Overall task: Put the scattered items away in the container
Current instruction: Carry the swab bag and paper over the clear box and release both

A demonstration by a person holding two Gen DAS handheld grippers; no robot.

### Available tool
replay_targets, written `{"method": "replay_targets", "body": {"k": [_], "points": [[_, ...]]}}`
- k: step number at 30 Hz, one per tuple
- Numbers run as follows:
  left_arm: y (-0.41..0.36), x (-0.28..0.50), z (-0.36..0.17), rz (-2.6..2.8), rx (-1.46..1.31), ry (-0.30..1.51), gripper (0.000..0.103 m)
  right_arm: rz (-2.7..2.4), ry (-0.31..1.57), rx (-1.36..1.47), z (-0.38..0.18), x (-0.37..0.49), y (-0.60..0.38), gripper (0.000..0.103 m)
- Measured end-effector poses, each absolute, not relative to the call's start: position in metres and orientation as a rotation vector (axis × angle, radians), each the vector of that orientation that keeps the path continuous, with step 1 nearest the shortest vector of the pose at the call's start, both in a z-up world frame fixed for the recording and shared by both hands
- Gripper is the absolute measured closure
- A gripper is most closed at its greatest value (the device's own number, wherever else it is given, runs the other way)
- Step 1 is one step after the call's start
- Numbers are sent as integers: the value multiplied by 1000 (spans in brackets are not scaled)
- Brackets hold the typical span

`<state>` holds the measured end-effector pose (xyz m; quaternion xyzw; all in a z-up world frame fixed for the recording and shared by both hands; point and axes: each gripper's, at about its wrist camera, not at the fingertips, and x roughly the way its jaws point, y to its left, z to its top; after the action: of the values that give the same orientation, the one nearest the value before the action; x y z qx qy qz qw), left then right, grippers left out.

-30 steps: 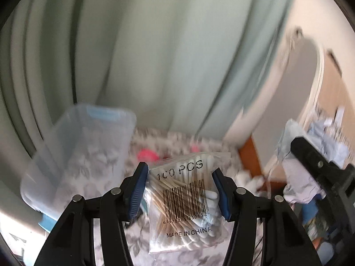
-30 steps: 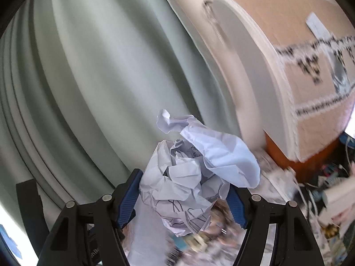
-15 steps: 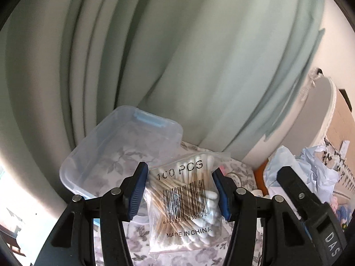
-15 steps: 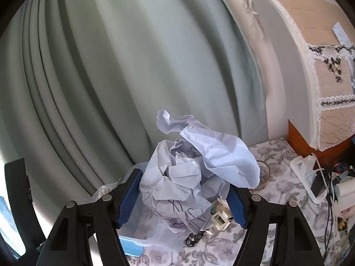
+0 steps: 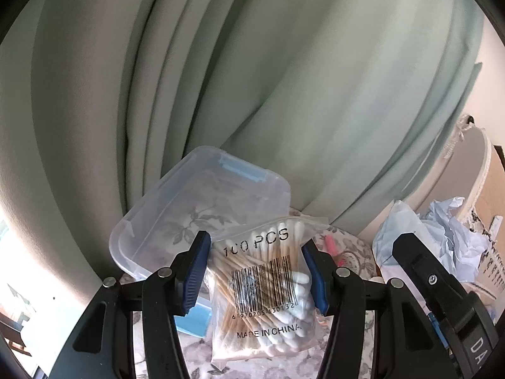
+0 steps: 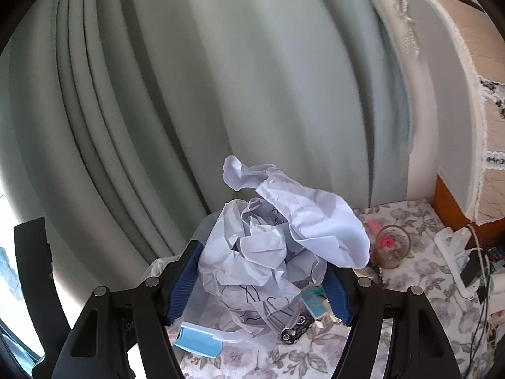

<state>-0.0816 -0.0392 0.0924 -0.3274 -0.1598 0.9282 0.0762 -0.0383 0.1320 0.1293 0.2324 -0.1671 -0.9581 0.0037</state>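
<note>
The left gripper (image 5: 258, 274) is clamped on a clear bag of cotton swabs (image 5: 263, 297), its blue pads pressing the bag's two sides. The bag hangs upright between the jaws, its long axis pointing forward along the fingers, printed side toward the camera.

The right gripper (image 6: 258, 281) is clamped on a ball of crumpled paper (image 6: 277, 246), jaws wide around the bulky wad, with a loose flap sticking up and to the right.

The target, a clear plastic container (image 5: 202, 208) with blue latches, sits open on a flower-patterned tablecloth (image 6: 419, 303), against a pale green curtain (image 5: 252, 79). From the left gripper it lies just ahead and to the left, its near rim partly behind the left finger. From the right gripper the container (image 6: 202, 325) lies directly below and ahead, mostly hidden by the paper.

Both hands look close to the container; the right one seems more squarely over it. Small items remain on the cloth: a roll of tape (image 6: 393, 246) and a small black object (image 6: 295, 331).
</note>
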Motion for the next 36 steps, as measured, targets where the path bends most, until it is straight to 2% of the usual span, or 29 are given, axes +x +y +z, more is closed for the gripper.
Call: {"method": "replay_targets", "body": {"k": [22,36], "points": [[-90,-128,36,2757,-1118,-606,45,-2898,-441,941,71,-92,118,28],[-97,-140,21,2717,-1150,-639,45,-2865,-494,1033,52,-129,106,28]]}}
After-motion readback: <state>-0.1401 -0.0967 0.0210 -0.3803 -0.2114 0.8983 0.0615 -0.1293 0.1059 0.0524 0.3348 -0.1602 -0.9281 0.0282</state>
